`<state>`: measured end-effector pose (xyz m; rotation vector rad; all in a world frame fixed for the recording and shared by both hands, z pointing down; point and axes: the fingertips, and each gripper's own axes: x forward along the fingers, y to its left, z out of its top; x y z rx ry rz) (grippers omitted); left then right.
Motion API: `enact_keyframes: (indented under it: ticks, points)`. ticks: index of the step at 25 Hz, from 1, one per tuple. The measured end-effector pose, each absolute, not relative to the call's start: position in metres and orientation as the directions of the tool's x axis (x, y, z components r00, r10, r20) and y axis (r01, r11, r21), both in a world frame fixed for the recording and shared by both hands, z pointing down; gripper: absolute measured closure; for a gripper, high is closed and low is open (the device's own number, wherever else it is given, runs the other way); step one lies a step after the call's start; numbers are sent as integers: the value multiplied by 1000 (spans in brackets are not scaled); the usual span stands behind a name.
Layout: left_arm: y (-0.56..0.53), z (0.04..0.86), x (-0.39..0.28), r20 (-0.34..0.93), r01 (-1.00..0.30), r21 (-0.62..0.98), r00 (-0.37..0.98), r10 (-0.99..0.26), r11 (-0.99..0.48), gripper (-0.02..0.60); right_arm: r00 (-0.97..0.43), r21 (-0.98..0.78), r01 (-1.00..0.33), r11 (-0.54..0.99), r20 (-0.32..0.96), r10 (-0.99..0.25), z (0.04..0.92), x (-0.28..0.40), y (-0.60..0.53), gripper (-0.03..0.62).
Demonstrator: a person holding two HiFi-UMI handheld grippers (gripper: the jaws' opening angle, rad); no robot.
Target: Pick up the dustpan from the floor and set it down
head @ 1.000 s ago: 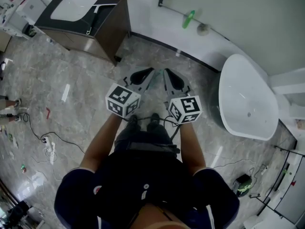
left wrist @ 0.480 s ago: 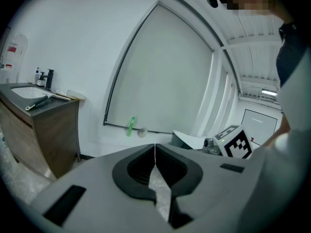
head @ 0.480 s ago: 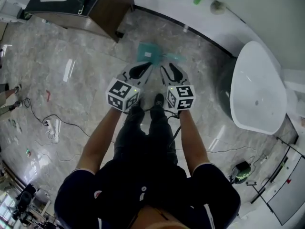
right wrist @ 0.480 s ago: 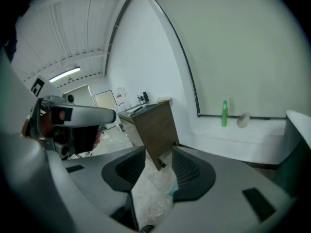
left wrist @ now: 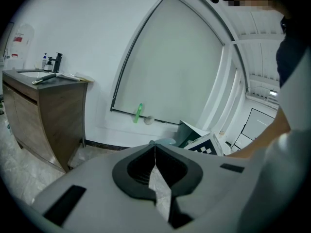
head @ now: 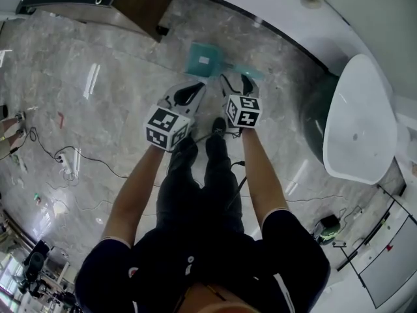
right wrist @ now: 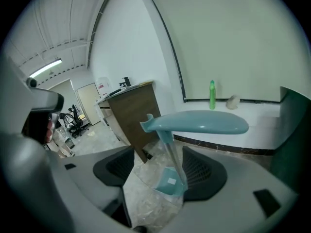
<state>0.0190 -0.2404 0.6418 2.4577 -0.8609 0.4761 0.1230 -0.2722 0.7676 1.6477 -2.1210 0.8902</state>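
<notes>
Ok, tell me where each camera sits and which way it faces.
Head view: on the person's head, facing steeply down at the floor; shows both arms, legs, the left gripper, the right gripper, and the dustpan ahead.
Left gripper view: rides that gripper, facing along its shut jaws toward the cabinet and wall; an arm shows at right.
Right gripper view: rides that gripper, facing along jaws that have just been opening, the dustpan's handle in the gap, not gripped.
Shared: both gripper views show the cabinet and green bottle.
</notes>
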Motion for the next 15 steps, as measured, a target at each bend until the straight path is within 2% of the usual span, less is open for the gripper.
enact_keyframes:
  ticks: [8,15]
  points:
    - [-233,667,17,483,-657,360,739,-470,-662,569,-225,-198,-970,141,514,-828,775,128,-303,294]
    - [-228,671,15,480,-667,376,734,-480,-643,569,-155,-116,-987,112,484,-861,771,136,-312,487]
